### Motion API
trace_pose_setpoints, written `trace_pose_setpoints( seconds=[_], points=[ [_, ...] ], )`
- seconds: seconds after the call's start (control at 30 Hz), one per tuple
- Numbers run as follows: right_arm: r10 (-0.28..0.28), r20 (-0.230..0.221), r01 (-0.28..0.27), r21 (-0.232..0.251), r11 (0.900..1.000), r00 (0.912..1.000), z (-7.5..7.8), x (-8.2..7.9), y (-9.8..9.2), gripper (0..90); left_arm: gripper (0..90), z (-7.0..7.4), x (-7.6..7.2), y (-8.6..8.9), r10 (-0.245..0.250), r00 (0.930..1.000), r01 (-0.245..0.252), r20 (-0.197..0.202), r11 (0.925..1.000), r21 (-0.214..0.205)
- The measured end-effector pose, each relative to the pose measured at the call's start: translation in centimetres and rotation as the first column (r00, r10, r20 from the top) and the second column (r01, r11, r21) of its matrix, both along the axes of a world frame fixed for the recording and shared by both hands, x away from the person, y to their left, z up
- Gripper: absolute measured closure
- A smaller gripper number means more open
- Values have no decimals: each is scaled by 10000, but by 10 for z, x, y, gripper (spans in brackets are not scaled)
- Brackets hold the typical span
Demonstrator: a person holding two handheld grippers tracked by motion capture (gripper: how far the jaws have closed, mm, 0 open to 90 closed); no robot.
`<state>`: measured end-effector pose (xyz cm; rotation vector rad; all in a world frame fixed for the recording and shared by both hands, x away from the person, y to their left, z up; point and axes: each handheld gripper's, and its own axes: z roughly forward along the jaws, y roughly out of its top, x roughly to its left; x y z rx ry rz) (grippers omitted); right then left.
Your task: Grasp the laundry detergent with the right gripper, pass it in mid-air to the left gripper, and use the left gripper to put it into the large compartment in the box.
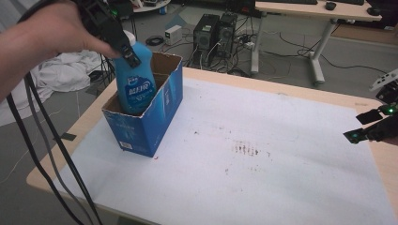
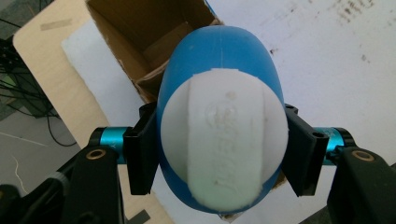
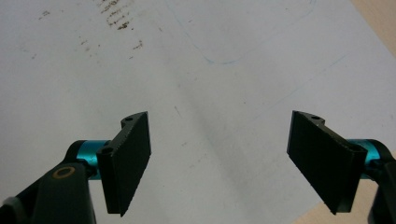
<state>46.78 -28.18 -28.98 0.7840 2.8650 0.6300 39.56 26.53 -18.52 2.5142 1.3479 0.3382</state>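
White table sheet stained | left gripper clamps blue bottle in box | right gripper spread, empty

left gripper | fingers clamp blue bottle | above open box

Black grippers: flat black fingers, teal bars, brass screws, black cables
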Motion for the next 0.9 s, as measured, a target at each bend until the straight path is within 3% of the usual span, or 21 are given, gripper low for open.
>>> trace_pose_setpoints(
  seconds=[0.2,0.43,0.9],
  points=[
    [-97,-24,97,21,10000,10000,1,-1,-2,213,384,-28,2,-3,-9,9993,1,-381,9998,-215],
    [-50,4,50,44,10000,10000,1,-2,-4,213,384,-55,4,-5,-92,9972,91,-749,10000,-26],
    [-15,-1,15,2,10000,10000,1,-3,-3,214,384,-78,6,-2,-37,9956,60,-939,9997,234]
  ],
)
